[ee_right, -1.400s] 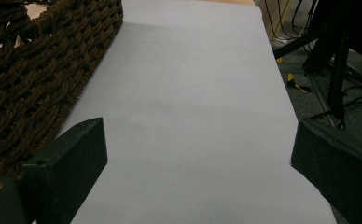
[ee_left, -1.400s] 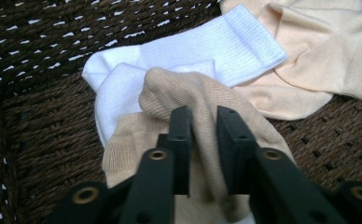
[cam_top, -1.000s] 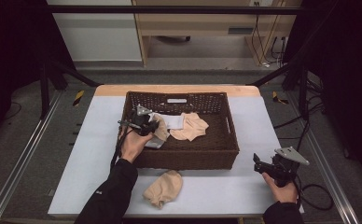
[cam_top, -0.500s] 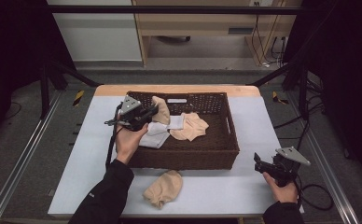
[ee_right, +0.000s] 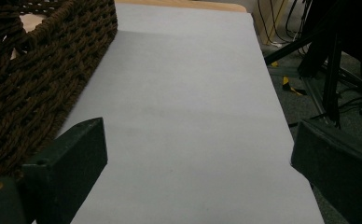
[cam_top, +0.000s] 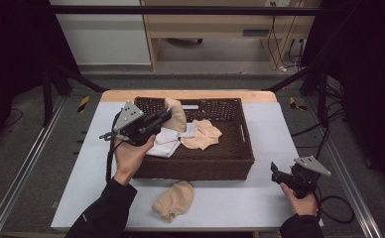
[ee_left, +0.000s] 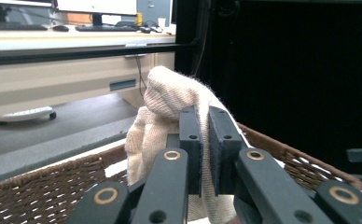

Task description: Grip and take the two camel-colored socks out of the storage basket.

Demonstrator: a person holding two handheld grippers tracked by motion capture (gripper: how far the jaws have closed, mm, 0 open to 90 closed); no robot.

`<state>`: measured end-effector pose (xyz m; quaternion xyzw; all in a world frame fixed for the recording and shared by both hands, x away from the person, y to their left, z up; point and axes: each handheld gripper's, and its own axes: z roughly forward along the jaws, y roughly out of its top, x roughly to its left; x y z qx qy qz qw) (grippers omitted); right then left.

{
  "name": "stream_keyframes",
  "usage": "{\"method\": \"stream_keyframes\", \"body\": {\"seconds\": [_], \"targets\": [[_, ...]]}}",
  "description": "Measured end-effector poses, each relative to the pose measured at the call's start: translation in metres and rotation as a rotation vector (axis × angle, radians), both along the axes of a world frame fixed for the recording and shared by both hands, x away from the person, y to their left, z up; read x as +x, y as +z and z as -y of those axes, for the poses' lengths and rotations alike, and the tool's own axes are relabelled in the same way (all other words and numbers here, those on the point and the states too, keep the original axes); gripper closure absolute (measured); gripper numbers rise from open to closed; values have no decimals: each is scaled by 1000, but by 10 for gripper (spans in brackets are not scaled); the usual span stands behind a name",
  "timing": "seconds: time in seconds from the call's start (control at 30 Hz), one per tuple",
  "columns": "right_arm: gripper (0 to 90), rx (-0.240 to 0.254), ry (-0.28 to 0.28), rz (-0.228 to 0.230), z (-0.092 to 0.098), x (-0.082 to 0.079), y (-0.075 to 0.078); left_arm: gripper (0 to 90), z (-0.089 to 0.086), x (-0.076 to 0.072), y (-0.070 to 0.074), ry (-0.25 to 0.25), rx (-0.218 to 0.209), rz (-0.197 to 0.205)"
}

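A dark wicker basket (cam_top: 215, 163) stands mid-table. My left gripper (cam_top: 166, 115) is raised over its left part, shut on a beige sock (cam_top: 176, 115) that hangs from the jaws. In the left gripper view the two jaws press together on the sock (ee_left: 163, 105), with the basket rim (ee_left: 305, 161) below. Inside the basket lie a white cloth (cam_top: 166, 141) and another beige sock (cam_top: 203, 135). A third beige sock (cam_top: 173, 199) lies on the table before the basket. My right gripper (cam_top: 276, 174) rests open at the table's right front edge, jaws wide apart with nothing between them.
The table top (ee_right: 179, 102) is pale grey with a wooden far edge (cam_top: 180, 94). The basket wall (ee_right: 34, 79) is close on the right gripper's left. Black frame bars (cam_top: 56, 74) and cables (cam_top: 334, 203) flank the table.
My left gripper has risen from inside the basket, lifting the beige sock up and toward the far side. The right gripper has stayed in place.
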<state>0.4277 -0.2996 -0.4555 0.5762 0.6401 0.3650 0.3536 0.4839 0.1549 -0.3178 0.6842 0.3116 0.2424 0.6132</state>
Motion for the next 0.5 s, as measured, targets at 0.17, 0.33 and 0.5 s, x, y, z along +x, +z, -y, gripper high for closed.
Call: {"method": "stream_keyframes", "body": {"seconds": [0.17,0.33,0.5], "targets": [[39,4,-2,4,0,-1,1,844,0,-20,2,-44,-3,22],[39,1,-3,1,0,-2,1,844,-5,-40,4,-73,0,41],[40,-1,-3,0,0,-2,1,844,-8,-54,3,-98,5,48]]}}
